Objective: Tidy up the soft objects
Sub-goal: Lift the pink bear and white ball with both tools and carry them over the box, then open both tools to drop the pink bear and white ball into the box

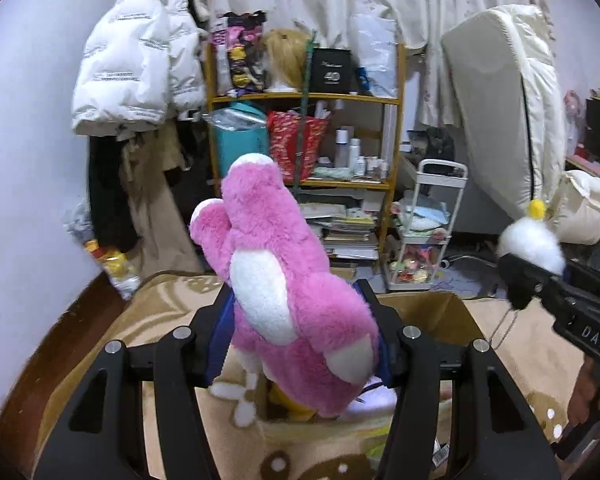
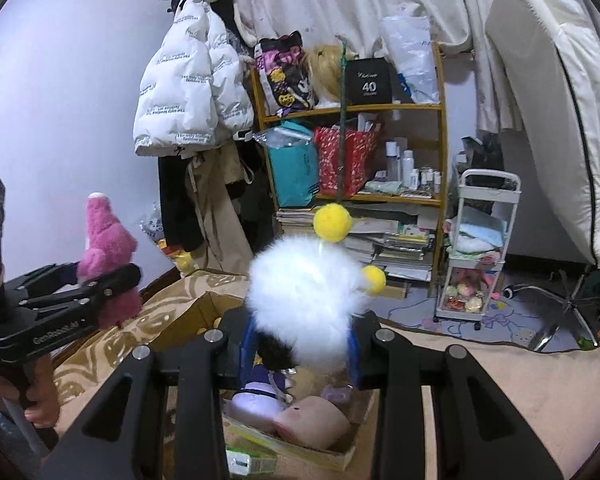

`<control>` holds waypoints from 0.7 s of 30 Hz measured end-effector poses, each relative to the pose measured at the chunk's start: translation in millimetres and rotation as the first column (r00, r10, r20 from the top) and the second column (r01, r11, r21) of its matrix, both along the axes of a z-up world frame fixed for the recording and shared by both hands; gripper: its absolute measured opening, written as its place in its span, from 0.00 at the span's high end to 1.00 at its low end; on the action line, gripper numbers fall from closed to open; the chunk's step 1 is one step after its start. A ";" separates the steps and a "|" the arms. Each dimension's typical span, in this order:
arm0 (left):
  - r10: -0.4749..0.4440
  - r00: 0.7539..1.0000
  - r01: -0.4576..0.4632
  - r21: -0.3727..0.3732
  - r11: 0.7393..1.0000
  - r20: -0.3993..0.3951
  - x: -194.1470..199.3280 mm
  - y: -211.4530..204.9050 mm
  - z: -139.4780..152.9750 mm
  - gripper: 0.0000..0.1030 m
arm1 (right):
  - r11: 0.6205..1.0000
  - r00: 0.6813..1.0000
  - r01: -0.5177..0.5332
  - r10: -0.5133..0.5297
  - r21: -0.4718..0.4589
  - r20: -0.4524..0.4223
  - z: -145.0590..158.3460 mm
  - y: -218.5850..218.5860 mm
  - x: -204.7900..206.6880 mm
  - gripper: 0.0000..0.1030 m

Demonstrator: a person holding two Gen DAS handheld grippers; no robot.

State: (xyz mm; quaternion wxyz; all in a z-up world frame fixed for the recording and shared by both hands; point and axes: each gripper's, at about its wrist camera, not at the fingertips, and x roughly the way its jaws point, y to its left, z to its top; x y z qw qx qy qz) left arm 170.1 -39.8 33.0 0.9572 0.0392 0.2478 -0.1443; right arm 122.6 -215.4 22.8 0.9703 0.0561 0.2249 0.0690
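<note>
My left gripper (image 1: 300,320) is shut on a pink and white plush toy (image 1: 284,280) and holds it above an open cardboard box (image 1: 440,312) on the bed. In the right wrist view the same gripper (image 2: 112,280) and pink plush (image 2: 104,240) show at the left. My right gripper (image 2: 304,332) is shut on a fluffy white toy with yellow pompoms (image 2: 308,280), held over the box (image 2: 204,308). In the left wrist view this gripper (image 1: 520,276) and white toy (image 1: 532,244) show at the right. Soft toys (image 2: 312,420) lie inside the box.
A beige patterned blanket (image 1: 160,312) covers the bed. Beyond it stand a cluttered wooden shelf (image 1: 304,100), a white rolling cart (image 1: 424,232), hanging coats (image 1: 136,64) and a leaning mattress (image 1: 500,112). An office chair base (image 2: 560,312) sits on the floor at right.
</note>
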 end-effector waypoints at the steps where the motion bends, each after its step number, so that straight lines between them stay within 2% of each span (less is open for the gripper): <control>1: 0.002 1.000 -0.002 0.018 1.000 -0.001 4.9 -2.8 -5.3 0.46 | 1.000 1.000 -0.006 0.006 -0.002 -0.005 -3.9 1.1 3.2 0.64; 6: -0.006 0.999 0.007 0.014 1.000 -0.050 22.5 -8.4 -27.3 0.46 | 0.999 0.998 -0.035 0.034 -0.014 -0.049 -27.0 6.6 17.5 0.64; 10: -0.015 0.997 0.018 0.045 0.999 -0.071 29.1 -15.7 -42.8 0.45 | 0.999 0.995 -0.043 0.043 0.004 -0.090 -44.2 5.8 27.5 0.64; 16: -0.051 0.986 0.056 0.027 0.998 -0.159 37.7 -24.3 -66.7 0.44 | 0.999 0.988 -0.032 0.033 0.008 -0.148 -66.4 1.7 36.1 0.64; 21: -0.077 0.983 0.089 0.063 0.994 -0.165 34.9 -36.2 -75.8 0.43 | 0.999 0.984 -0.031 0.034 0.020 -0.174 -74.2 -2.3 36.4 0.62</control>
